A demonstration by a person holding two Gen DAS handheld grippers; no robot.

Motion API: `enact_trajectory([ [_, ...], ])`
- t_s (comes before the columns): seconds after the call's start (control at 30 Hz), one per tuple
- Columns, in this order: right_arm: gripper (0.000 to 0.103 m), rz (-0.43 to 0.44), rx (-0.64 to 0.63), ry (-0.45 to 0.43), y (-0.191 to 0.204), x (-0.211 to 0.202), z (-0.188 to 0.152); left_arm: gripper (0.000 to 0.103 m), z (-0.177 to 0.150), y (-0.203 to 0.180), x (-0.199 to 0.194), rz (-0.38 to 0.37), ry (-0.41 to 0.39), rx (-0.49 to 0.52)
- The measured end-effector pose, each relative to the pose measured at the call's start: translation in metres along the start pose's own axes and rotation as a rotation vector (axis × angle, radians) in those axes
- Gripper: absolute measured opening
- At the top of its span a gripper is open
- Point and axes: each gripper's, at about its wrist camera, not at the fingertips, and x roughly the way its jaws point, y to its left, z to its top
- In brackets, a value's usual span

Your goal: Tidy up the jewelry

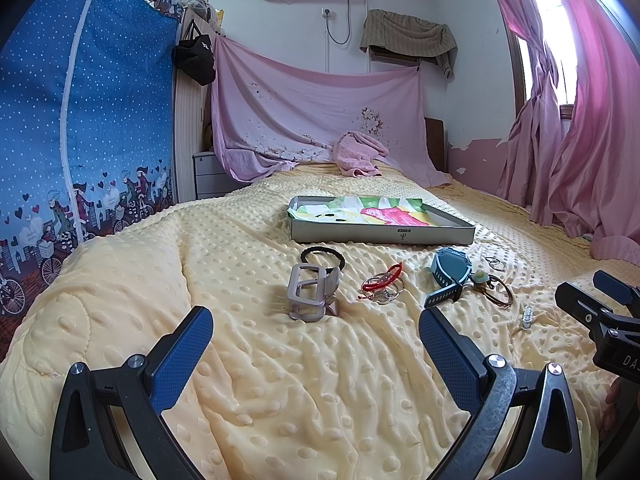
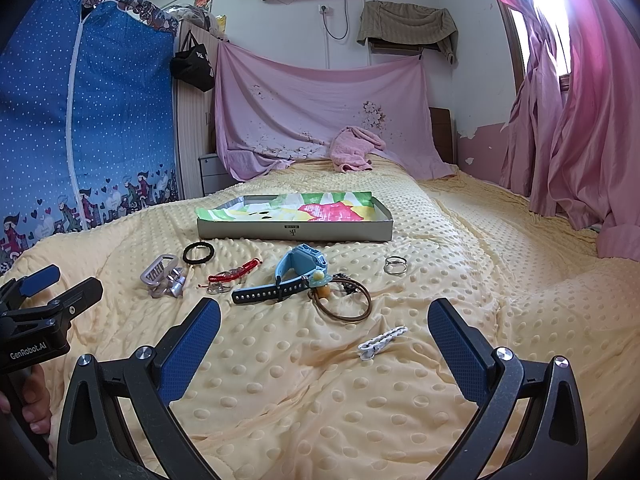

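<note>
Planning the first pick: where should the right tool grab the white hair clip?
Grip the white hair clip across its narrow width at mid-length, coming straight down from above. It lies flat and diagonal on the blanket, so turn the open right tool square to its long axis.

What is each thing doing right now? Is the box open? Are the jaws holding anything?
Left gripper: jaws open, holding nothing.
Right gripper: jaws open, holding nothing.
Tray box: open, paper-lined, no jewelry inside.
Blue watch: unbuckled, on blanket.
Hair claw: lying closed.
White clip: closed, lying alone.
</note>
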Motion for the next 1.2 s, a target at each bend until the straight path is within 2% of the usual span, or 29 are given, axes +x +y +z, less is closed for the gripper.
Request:
enact_trajectory([
  [0.57,0.102,0.002,-0.003,-0.001,0.001,0.001,0.0,0.103,-0.007,0.004,0.0,-0.006,-0.001,0.001],
  [0.9,0.102,0.022,-0.035,-0.01,0.012,0.011,0.017,0.103,0.015,0.003,0.008,0.017,-0.004,-0.04],
  [1.03,0.102,0.03,-0.001,-0.001,0.006,0.015,0.026,0.103,0.029,0.008,0.016,0.037,0.003,-0.062],
  [1.2,0.102,0.063,0.04,0.02,0.001,0.038,0.043,0.103,0.047,0.012,0.033,0.047,0.019,-0.076],
])
